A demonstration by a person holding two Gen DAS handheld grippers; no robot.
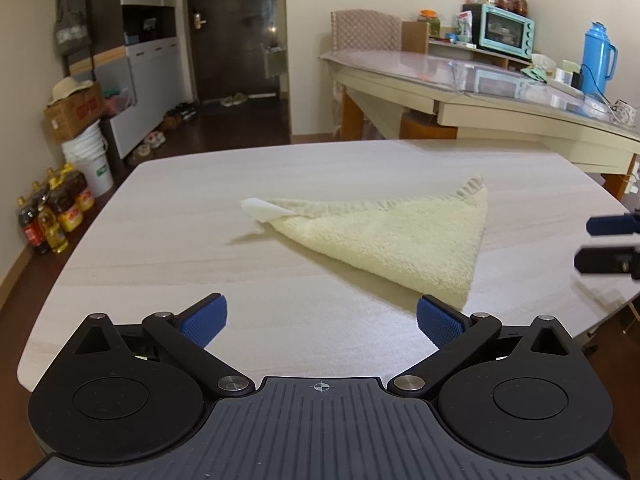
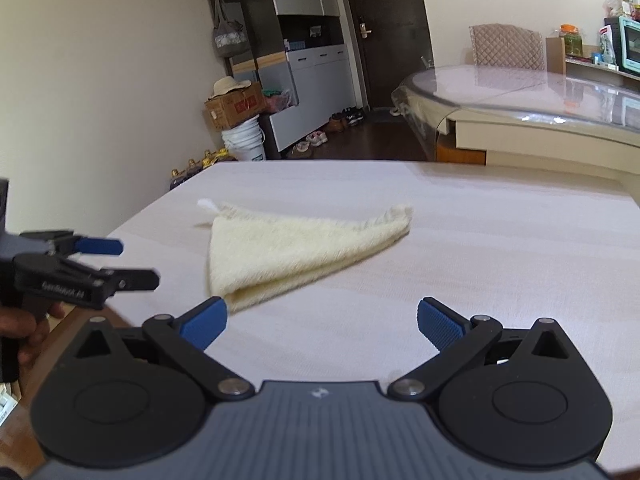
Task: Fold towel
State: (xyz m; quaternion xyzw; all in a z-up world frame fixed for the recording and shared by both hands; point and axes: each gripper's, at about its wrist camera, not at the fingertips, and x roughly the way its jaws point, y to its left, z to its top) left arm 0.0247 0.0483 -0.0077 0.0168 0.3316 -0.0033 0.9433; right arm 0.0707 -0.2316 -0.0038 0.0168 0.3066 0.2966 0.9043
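One cream towel [image 1: 404, 236] (folded triangular)

Pale wood-grain table [image 1: 168, 216], cream towel [image 1: 404, 240] folded into triangle, lying flat

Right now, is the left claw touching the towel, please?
Apart. The right wrist view shows the left claw open with bare table between it and the towel.

We see cream walls, a dark wooden door [image 1: 236, 28], a dark wood floor [image 1: 240, 128], a grey-and-white cabinet [image 1: 148, 80], and a glass-topped beige dining table [image 1: 480, 92] bearing a mint-green toaster oven [image 1: 507, 32].
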